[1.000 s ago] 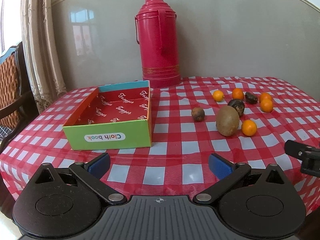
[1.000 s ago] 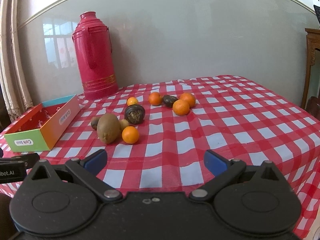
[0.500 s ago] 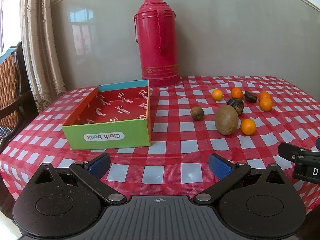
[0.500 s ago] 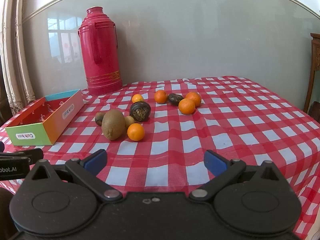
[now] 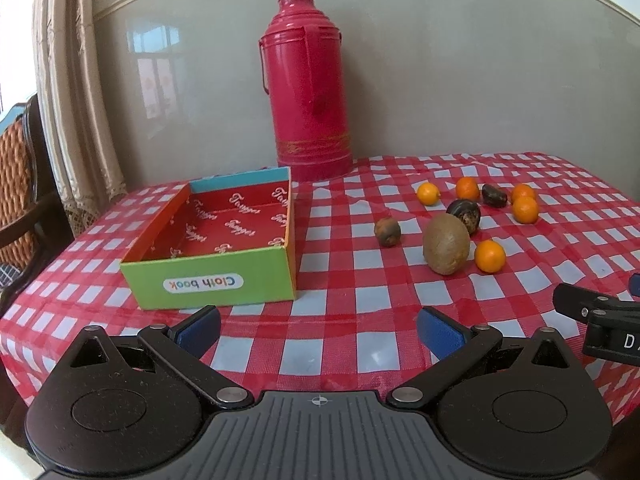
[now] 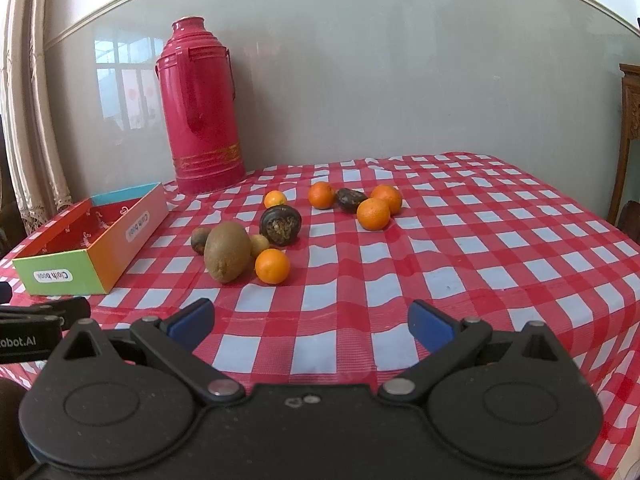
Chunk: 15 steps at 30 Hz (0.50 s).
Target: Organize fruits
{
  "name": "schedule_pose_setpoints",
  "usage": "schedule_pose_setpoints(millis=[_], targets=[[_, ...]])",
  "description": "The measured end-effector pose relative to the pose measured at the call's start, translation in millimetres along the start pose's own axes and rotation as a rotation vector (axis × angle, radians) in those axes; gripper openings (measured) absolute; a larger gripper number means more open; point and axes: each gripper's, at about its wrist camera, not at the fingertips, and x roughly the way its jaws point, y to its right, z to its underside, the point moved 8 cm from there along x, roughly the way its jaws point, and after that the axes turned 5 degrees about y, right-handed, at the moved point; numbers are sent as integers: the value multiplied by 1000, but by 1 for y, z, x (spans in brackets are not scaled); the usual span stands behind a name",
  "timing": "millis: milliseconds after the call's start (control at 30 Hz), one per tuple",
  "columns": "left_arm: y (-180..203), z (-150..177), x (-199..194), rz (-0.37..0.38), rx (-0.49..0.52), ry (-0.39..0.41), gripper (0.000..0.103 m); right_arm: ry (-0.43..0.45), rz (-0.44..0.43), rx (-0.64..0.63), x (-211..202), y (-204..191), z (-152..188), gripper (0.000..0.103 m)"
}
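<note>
Nothing had been picked yet: every fruit lay loose on the red-checked counter, and the box at centre-left of the left view stood empty. This looked like the opening approach. The right hand-held gripper hung low at the bottom of its frame, blue pads spread wide and holding nothing, aimed towards the cluster. Nearest it sat the near orange, just beside the kiwi; more oranges and dark fruits lay farther back, towards the red thermos. The left hand-held gripper was likewise spread and empty, low in its frame, facing the box's green front wall. The next move, by my reading, called for reaching forward, straddling one fruit without nudging its neighbour, then closing gently.
</note>
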Motion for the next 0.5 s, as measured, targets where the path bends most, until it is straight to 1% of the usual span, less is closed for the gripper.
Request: schedule_pose_setpoints(millis=[133, 233, 400, 500], targets=[[7, -6, -3, 19, 44, 20, 103, 39, 2, 37, -8, 7, -4, 98], [17, -15, -7, 50, 92, 51, 103, 83, 10, 86, -15, 18, -10, 98], [43, -32, -4, 98, 187, 94, 103, 139, 52, 178, -23, 44, -15, 98], [56, -39, 5, 109, 212, 99, 103, 149, 100, 191, -25, 56, -17, 98]])
